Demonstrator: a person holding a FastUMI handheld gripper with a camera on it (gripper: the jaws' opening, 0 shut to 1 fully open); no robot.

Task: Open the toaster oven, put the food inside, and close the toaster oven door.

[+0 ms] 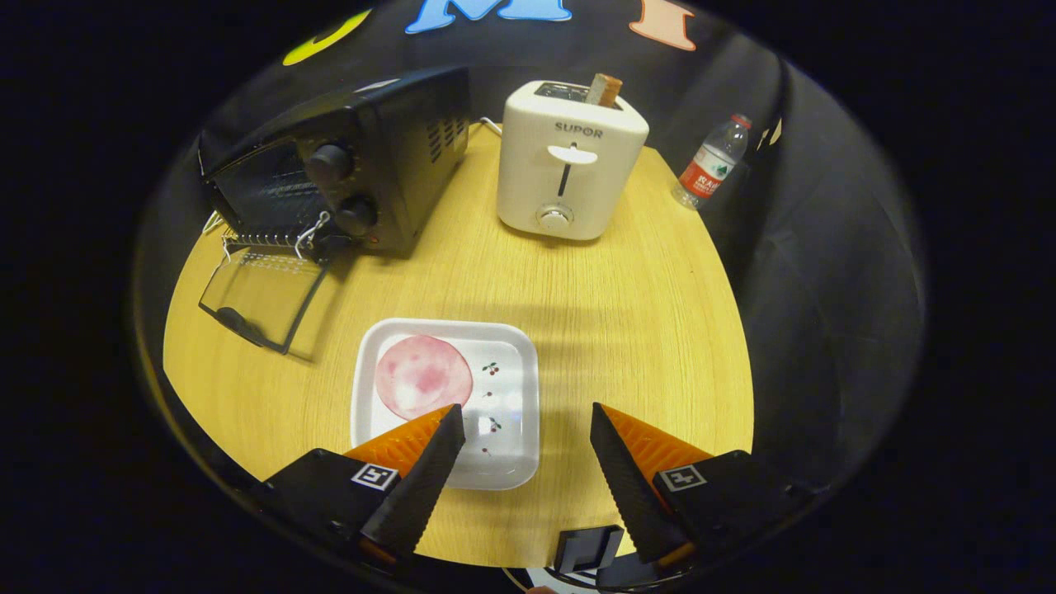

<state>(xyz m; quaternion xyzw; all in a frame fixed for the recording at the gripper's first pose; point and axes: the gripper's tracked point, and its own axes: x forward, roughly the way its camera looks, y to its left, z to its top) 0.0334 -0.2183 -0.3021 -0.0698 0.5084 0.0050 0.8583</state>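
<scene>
Claw (528, 425) wide open, nothing btwn its fingers, gripping nothing. It hangs over the near part of the wood surface (627, 330). Left fingertip (450, 425) overlaps the near-left part of the white tray (516, 363), just at the near edge of the ham slice (423, 376); can't tell if it touches or sits above. Right fingertip is over bare wood, beside the tray's right edge, apart from it. Ham is a round pink slice lying flat in the tray's left half; small cherry prints on the tray's right half. Oven (346, 165), black, stands at the far left of the surface, beyond the tray and well apart from it; its door (260, 297) is dropped open, glass panel lying flat out front toward the near side, w/ a wire rack edge showing at the mouth. Two knobs on the oven's right front panel. Toaster (569, 161), white, at far centre, just right of the oven, w/ a piece of toast (604, 89) sticking up from a slot. Bottle (714, 161) w/ red cap stands off the surface's far right against the black cloth. Wood btwn tray and oven door is bare.
</scene>
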